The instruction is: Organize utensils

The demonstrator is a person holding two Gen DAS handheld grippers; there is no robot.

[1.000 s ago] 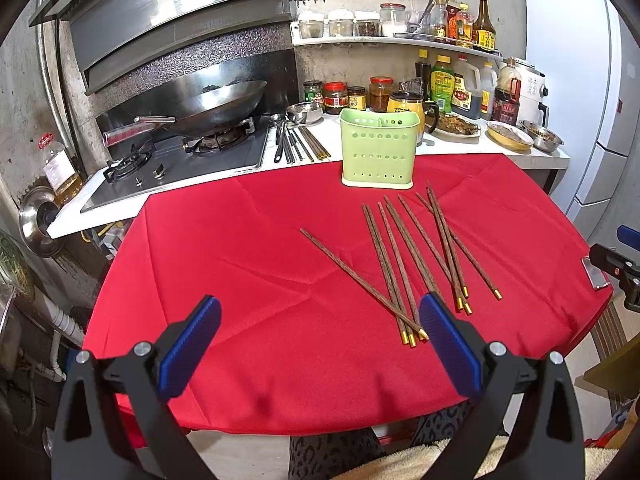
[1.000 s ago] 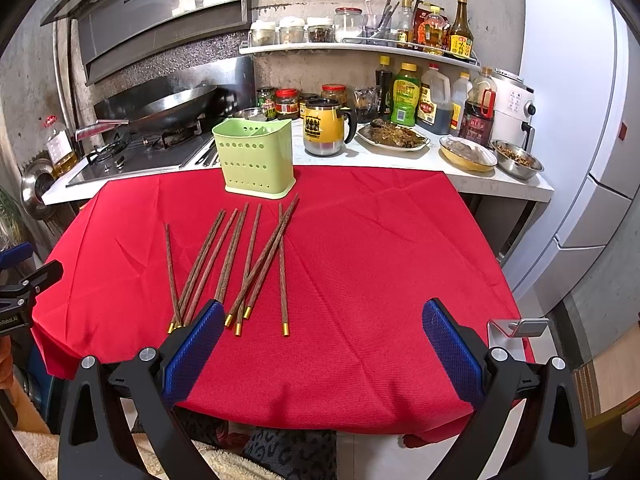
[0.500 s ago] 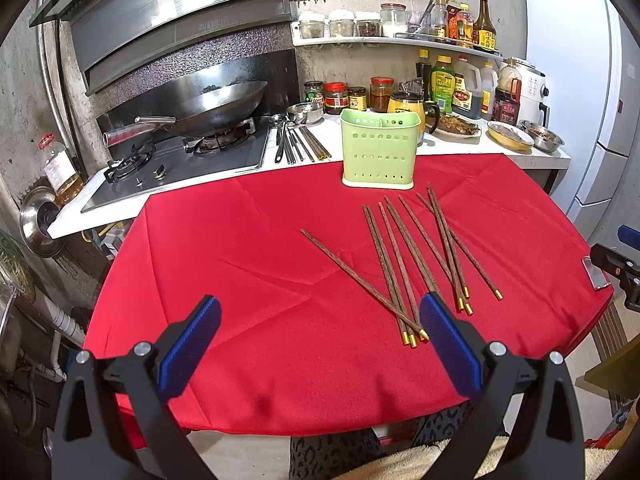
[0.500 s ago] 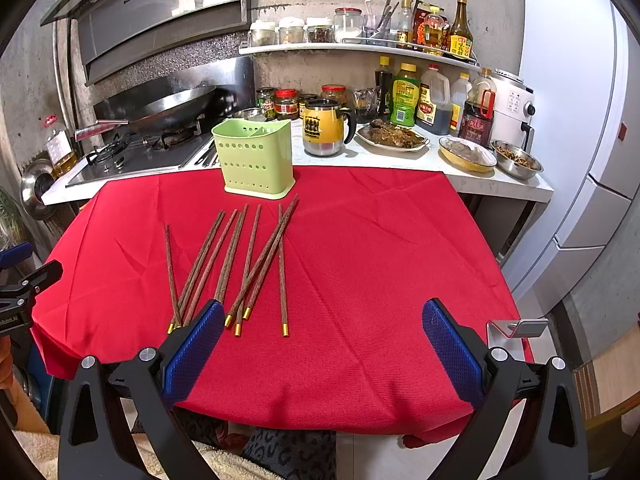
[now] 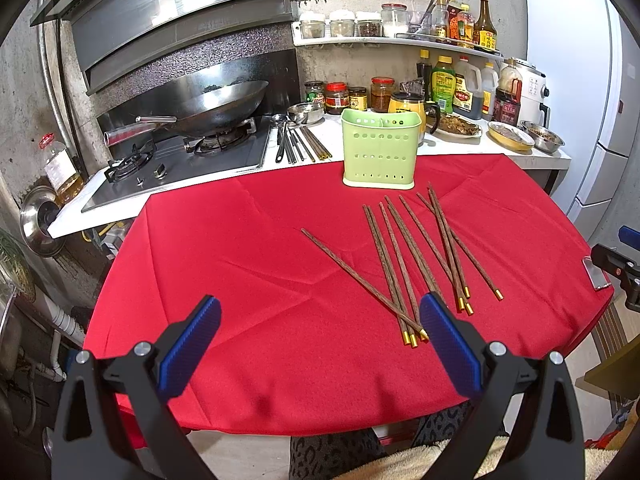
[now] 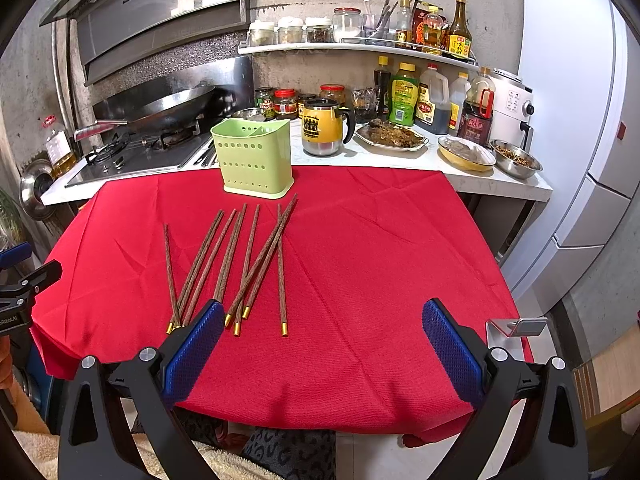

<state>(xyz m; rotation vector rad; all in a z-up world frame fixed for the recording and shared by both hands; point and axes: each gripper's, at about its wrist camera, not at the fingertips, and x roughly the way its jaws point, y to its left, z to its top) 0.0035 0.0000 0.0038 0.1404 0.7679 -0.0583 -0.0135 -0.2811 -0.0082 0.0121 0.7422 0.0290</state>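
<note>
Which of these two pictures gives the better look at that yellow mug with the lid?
The right wrist view: the yellow mug stands in full sight beside the green holder, handle and lid clear. In the left wrist view, the holder hides most of it; only its top shows.

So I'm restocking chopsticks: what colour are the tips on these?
Gold tips on dark brown wooden chopsticks, clearest in the right wrist view.

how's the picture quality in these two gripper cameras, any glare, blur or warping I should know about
Left wrist view: sharp, evenly lit, heavy fisheye bending the range hood and fridge, dark corner vignette, glare streaks on the hood, soft shadows under the open left gripper. Right wrist view: same warping and vignette, chopsticks crisp, bright sheen on the wok, open right gripper in focus.
</note>
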